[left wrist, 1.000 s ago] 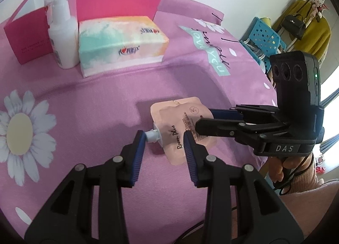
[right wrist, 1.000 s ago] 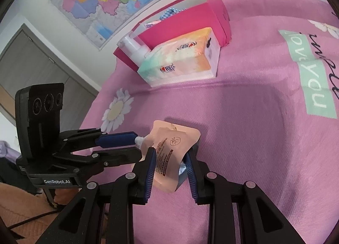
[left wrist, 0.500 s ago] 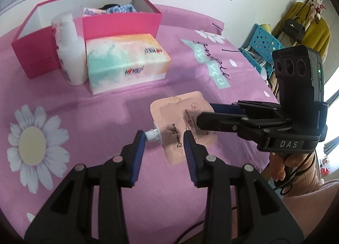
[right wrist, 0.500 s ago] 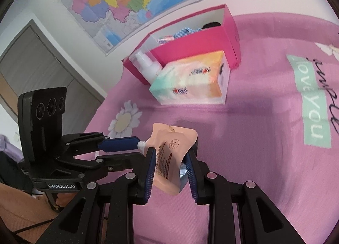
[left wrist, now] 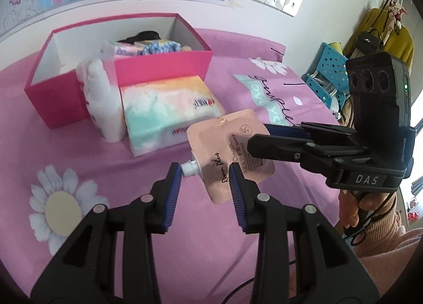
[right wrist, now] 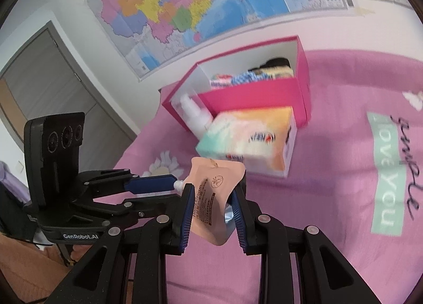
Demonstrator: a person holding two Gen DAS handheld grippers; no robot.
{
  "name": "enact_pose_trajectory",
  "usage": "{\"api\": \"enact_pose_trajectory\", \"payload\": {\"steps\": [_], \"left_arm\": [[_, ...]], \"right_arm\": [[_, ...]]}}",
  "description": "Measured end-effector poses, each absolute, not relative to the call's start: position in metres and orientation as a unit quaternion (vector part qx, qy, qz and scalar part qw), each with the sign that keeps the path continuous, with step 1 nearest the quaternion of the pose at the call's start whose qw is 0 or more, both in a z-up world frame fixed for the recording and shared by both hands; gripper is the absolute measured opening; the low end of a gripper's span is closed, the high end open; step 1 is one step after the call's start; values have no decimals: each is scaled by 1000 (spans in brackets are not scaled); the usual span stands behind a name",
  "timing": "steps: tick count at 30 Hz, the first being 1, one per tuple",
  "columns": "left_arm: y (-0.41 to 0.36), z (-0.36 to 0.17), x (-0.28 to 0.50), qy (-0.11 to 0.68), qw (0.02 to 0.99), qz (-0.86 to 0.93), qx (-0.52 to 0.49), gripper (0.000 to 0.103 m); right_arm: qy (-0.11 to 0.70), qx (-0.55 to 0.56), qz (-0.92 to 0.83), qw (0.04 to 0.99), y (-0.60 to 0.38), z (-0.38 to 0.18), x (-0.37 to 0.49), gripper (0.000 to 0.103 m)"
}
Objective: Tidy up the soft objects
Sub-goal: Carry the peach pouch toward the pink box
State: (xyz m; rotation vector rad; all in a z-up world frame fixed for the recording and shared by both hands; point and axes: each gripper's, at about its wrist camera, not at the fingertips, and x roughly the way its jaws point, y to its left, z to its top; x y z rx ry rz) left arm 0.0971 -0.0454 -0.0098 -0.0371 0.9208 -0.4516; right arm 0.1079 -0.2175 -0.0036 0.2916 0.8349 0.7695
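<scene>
Left tool (left wrist: 205, 172) has its blue pads set around the spout end of a peach cream pouch (left wrist: 224, 145): one pad lies against the white cap (left wrist: 189, 168), the other against the pouch face, so it grips the pouch there. Right tool (right wrist: 212, 198) holds the same pouch across its body, narrow, both pads pressing its flat sides. The pouch hangs between the two tools, clear of the pink bed cover (left wrist: 79, 145). Ahead of the left tool, to its left, a white pump bottle (left wrist: 101, 103) stands upright, touching a pastel tissue pack (left wrist: 169, 111) beside it. Behind both sits an open pink box (left wrist: 164, 69) with small soft items inside. Right of the pouch, a hand (left wrist: 357, 209) in a pink sleeve holds the right tool's handle.
</scene>
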Motion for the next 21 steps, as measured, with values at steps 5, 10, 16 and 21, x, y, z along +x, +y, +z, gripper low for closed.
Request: {"api": "enact_pose_trajectory", "payload": {"steps": [5, 10, 16, 21], "left_arm": [[-45, -3, 104, 433, 877, -210, -14, 39], [-42, 4, 111, 425, 881, -206, -13, 39], [-40, 8, 118, 420, 884, -206, -11, 39], [-40, 14, 123, 413, 888, -204, -8, 39]], "right_arm": [[382, 135, 365, 838, -214, 5, 116, 29], [373, 133, 368, 841, -211, 11, 122, 29], [366, 132, 369, 844, -211, 16, 128, 29], [358, 131, 369, 848, -212, 22, 134, 29]]}}
